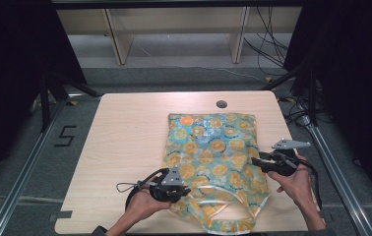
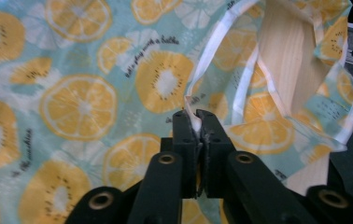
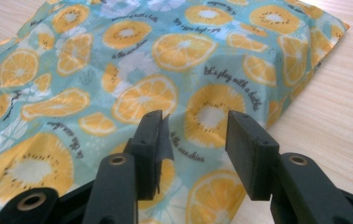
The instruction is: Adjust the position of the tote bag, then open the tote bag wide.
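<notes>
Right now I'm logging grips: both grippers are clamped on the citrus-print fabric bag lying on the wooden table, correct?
Not both. The left gripper is shut on the citrus-print fabric bag near its handle, but the right gripper view shows the right gripper with its jaws apart over the bag, gripping nothing.

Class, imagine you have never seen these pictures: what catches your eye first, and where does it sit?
The bright bag printed with orange slices on teal lies flat on the right half of the pale wooden table, its handles toward the near edge. The left tool is shut on the bag's white-edged rim by the handles. The right tool hovers open over the bag's right side.
</notes>
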Demonstrator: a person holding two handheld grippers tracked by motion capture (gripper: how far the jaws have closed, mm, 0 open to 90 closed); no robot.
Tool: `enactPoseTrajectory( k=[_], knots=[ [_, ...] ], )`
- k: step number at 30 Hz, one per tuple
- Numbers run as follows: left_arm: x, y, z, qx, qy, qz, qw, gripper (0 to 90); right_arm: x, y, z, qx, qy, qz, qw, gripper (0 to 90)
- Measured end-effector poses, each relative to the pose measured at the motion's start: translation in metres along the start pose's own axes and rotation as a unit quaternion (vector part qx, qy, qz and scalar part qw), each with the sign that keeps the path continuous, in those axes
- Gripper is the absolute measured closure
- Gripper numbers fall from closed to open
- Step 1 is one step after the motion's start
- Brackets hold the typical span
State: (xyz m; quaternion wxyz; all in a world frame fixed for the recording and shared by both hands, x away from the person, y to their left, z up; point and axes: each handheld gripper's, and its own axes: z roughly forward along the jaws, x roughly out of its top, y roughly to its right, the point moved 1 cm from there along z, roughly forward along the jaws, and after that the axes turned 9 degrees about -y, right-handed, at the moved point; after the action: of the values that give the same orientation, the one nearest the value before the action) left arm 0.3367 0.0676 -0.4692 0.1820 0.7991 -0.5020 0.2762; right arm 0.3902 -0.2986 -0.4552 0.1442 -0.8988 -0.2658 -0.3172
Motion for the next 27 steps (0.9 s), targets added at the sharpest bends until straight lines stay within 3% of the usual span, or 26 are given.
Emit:
enactPoseTrajectory(
  k=[3,7,8,11,12,13,14,15,17,18,19,20,21,23,24,27],
  knots=[
    [0.006,-0.007,-0.007,0.007,0.014,0.0,0.9999,88.8,-0.001,-0.001,-0.001,0.009,-0.002,-0.002,1.0,57.5],
    [0.023,-0.031,-0.023,0.025,0.042,-0.012,0.9987,89.0,-0.006,-0.008,-0.006,0.015,0.0,0.005,0.9999,56.3],
    [0.023,-0.031,-0.023,0.025,0.042,-0.012,0.9987,88.9,-0.005,-0.006,-0.008,0.017,-0.003,-0.009,0.9998,55.7],
    [0.033,-0.046,-0.025,0.02,0.06,-0.039,0.9972,88.9,-0.004,-0.009,-0.011,0.023,-0.002,-0.009,0.9997,53.8],
    [0.036,-0.056,-0.023,0.024,0.068,-0.053,0.996,88.9,-0.004,-0.016,-0.014,0.033,0.004,0.006,0.9994,52.1],
    [0.036,-0.056,-0.023,0.024,0.068,-0.053,0.996,88.9,-0.004,-0.016,-0.014,0.033,0.004,0.006,0.9994,52.1],
    [0.038,-0.063,-0.019,0.027,0.065,-0.06,0.9958,88.9,-0.002,-0.023,-0.018,0.045,-0.001,-0.002,0.999,50.0],
    [0.038,-0.063,-0.019,0.027,0.065,-0.06,0.9958,88.9,-0.001,-0.024,-0.019,0.038,0.007,-0.03,0.9988,49.4],
    [0.039,-0.07,-0.015,0.024,0.065,-0.072,0.9951,88.9,-0.001,-0.03,-0.022,0.049,-0.004,-0.021,0.9986,48.7],
    [0.04,-0.074,-0.014,0.023,0.064,-0.07,0.9952,88.8,0.001,-0.037,-0.024,0.061,0.004,-0.033,0.9976,47.5],
    [0.04,-0.074,-0.014,0.018,0.059,-0.097,0.9934,88.8,0.001,-0.037,-0.024,0.061,0.004,-0.033,0.9976,47.5],
    [0.042,-0.08,-0.012,0.018,0.069,-0.083,0.994,88.8,0.001,-0.043,-0.028,0.066,-0.007,-0.026,0.9975,46.7],
    [0.043,-0.082,-0.011,0.02,0.071,-0.09,0.9932,88.8,0.002,-0.046,-0.029,0.076,0.002,-0.036,0.9965,46.5],
    [0.043,-0.086,-0.009,0.021,0.064,-0.083,0.9943,88.7,0.004,-0.053,-0.033,0.08,0.002,-0.05,0.9955,46.3],
    [0.042,-0.086,-0.006,0.016,0.063,-0.094,0.9935,88.7,0.007,-0.06,-0.035,0.086,0.001,-0.066,0.9941,45.4],
    [0.042,-0.089,-0.005,0.016,0.062,-0.097,0.9932,88.6,0.008,-0.068,-0.033,0.092,0.0,-0.078,0.9927,43.5]
  ],
)
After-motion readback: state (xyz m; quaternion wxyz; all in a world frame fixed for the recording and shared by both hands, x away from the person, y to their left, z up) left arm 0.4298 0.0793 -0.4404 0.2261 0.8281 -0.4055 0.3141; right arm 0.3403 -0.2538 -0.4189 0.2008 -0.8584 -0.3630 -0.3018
